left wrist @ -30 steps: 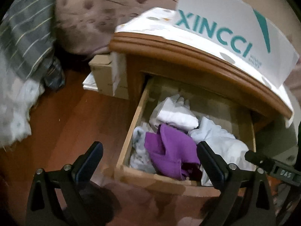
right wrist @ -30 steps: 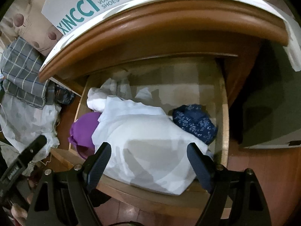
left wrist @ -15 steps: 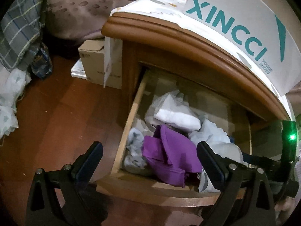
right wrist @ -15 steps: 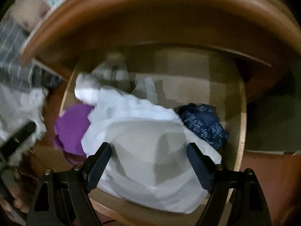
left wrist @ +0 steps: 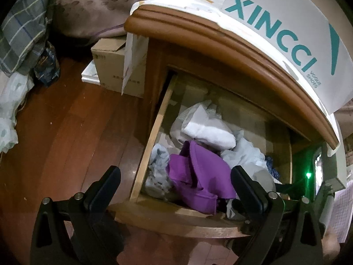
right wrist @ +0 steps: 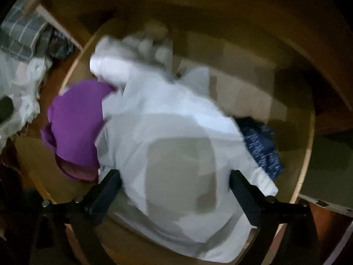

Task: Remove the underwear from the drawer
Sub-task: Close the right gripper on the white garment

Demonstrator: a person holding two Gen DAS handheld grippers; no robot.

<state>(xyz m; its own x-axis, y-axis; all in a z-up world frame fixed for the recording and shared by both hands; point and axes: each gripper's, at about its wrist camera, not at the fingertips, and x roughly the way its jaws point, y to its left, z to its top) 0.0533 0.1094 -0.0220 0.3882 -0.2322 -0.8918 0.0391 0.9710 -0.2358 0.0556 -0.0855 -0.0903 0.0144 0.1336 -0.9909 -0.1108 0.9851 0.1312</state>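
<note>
The right gripper [right wrist: 175, 182] hung spread wide, grasping nothing, its 2 black fingers straddling the big rumpled white cotton garment [right wrist: 176, 145] at the front of the open wooden drawer [right wrist: 305, 154]. The left gripper [left wrist: 175, 182] was likewise spread and empty, poised above the drawer's front edge just short of the crumpled purple fabric piece [left wrist: 198, 176]. Behind that lay a folded white cloth [left wrist: 209, 132], and right of the big white garment sat a dark blue speckled bundle [right wrist: 262, 143]. The risk, as I judged it: a clamp on that broad white sheet could drag neighbouring clothes out, or bring up something that wasn't underwear at all. The right view was smeared by blur, so which piece was truly underwear couldn't be told, and whatever sat beneath the pile was hidden.
</note>
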